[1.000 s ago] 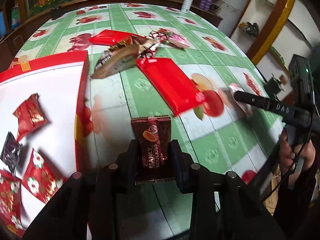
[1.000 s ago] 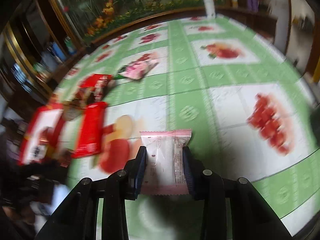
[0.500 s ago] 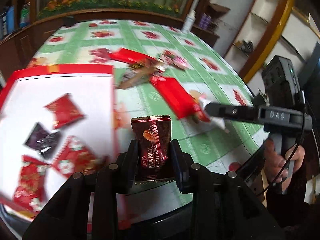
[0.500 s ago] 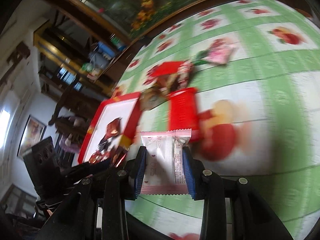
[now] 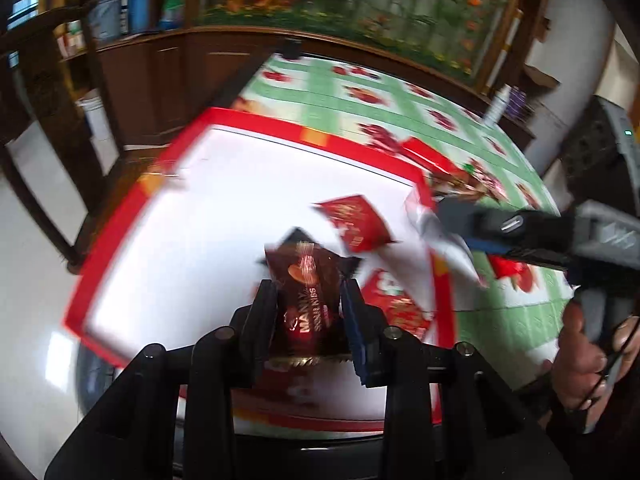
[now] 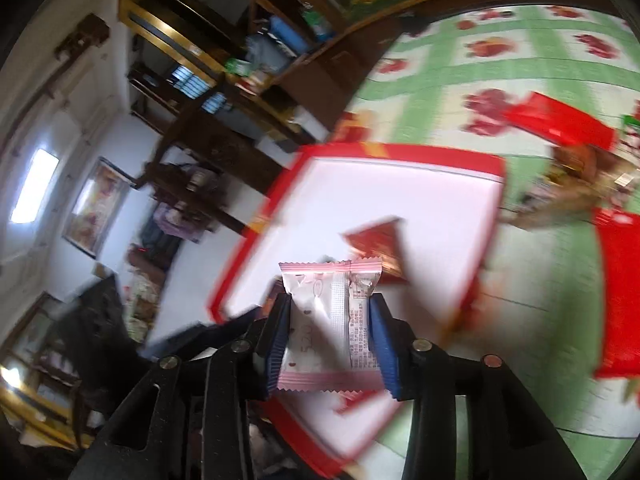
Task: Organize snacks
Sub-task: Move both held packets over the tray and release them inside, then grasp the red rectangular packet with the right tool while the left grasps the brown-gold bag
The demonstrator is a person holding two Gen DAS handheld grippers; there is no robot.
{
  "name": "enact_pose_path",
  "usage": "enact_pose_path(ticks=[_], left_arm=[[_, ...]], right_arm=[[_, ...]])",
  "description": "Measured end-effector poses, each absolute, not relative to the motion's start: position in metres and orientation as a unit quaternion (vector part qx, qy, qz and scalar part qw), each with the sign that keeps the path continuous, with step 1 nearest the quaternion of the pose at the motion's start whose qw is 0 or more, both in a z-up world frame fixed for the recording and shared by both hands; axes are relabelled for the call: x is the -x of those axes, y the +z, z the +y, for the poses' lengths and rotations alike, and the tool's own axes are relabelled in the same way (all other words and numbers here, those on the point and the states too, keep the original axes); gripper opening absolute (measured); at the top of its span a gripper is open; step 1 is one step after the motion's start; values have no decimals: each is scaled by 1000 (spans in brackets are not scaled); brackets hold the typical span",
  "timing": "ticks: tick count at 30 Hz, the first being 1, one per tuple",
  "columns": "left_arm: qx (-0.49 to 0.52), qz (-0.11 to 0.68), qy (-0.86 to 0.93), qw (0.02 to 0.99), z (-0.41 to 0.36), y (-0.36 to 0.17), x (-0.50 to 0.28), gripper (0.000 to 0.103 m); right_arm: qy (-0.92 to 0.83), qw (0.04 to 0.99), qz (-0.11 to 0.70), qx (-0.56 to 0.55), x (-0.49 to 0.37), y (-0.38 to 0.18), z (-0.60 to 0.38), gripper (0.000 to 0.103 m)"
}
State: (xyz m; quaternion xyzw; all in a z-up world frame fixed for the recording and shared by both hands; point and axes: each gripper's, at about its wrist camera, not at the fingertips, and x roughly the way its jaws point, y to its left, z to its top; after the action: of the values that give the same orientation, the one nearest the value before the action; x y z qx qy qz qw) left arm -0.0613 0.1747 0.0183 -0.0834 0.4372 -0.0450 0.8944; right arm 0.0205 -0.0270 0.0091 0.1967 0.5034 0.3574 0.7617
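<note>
Above a red-rimmed white tray (image 5: pixel 120 248) on the green-checked tabletop (image 5: pixel 360 108), the left gripper (image 5: pixel 310 300) clamps a dark brown chocolate packet (image 5: pixel 306 296) while the right gripper (image 6: pixel 330 320) pinches a pink-and-white wrapped snack (image 6: pixel 328 320). Both hang over the tray, likely for dropping among the red packets (image 5: pixel 354 222) lying there. More snacks (image 6: pixel 560 122) wait on the tabletop beyond.

Dark maroon snack packet (image 5: pixel 306 292), upright, pinched between gripper fingers above the red-rimmed white tray (image 5: pixel 224 208) | pink-and-white snack packet (image 6: pixel 330 320), upright, also pinched, over the tray's near edge | red packet (image 5: pixel 354 222) lying flat in tray | red packets (image 6: pixel 560 120) on the green checked tablecloth beyond
</note>
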Motion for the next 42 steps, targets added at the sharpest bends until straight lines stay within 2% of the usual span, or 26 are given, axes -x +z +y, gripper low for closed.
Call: enact_pose_path(ticks=[1,4,9,14,19,21,22,24,27,28,30,37,38,40,42], left_arm=[[86,435,-40,895,178,19,62,34],[92,432,-39,896,181,19,63,44],[97,442,-69,889,168,15,61,44],[81,453,-103,882,140,13,60,50],[67,454,-129,879,119,15,62,50],[63,454,-131,879,115,17,63,51],[62,454,-130,879,113,18,64,54],[61,454,-124,880,112,19,64,60],[58,456,-122,880,108,20,63,60],[56,456,-122,880,106,21,63,60],[42,452,-125,882,99,26,62,60],[-66,410,-174,893,47,41,38,61],[-78,406,-184,892,41,41,33,62],[-119,393,-211,887,20,40,16,73],[-148,387,-223,882,4,37,2,73]], right_arm=[[360,764,496,-202,-21,12,-27,57],[330,799,459,-205,-20,21,-45,58],[228,843,441,-208,-15,16,-108,59],[67,882,448,-129,-2,0,-169,60],[53,874,470,-113,1,-16,-186,60],[57,872,475,-98,-4,-16,-176,66],[61,871,479,-88,-6,-18,-171,71],[74,867,489,-62,-9,-23,-155,73],[71,867,493,-23,-19,-34,-133,72],[61,868,493,-7,-22,-37,-129,67],[40,876,479,27,-21,-38,-123,48],[26,874,486,2,-10,-37,-180,49],[21,874,486,1,-6,-37,-191,49],[4,875,485,-6,2,-36,-214,49],[-3,876,482,-12,11,-35,-233,49]])
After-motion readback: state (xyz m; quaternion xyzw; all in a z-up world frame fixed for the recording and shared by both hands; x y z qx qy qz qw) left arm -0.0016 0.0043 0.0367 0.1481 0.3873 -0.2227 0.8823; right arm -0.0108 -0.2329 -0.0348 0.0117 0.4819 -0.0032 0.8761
